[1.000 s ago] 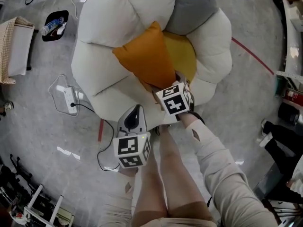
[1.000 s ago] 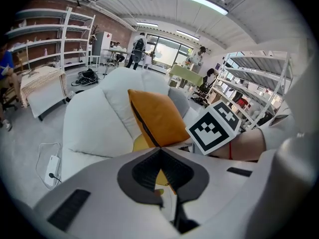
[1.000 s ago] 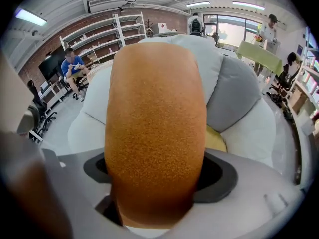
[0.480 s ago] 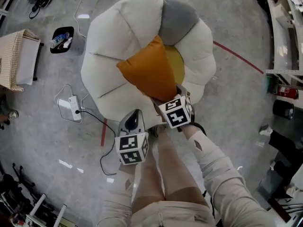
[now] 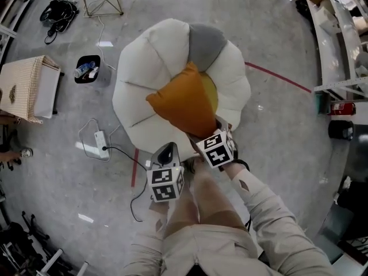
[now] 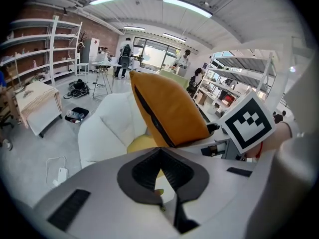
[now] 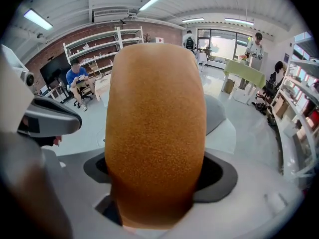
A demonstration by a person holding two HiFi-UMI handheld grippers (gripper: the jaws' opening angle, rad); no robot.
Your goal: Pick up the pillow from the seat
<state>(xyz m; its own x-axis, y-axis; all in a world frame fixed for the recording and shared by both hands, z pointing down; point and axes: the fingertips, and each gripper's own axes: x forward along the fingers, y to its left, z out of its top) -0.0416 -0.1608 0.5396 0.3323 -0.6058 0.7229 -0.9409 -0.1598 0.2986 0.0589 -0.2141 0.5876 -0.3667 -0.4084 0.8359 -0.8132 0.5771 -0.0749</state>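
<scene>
Orange fabric pillow (image 5: 184, 105) is held up over the flower-shaped seat (image 5: 146, 56), apparently lifted off its yellow centre. The right gripper (image 5: 213, 129) clamps its near end, 2 jaws spread wide on the plump stuffing. It looks light, soft and squashy, so a deep bite at an end should hold, while a shallow one may slip. The left gripper (image 5: 167, 153) is closed and empty. A power strip (image 5: 101, 144) lies on the floor nearby; nothing blocks the way.
</scene>
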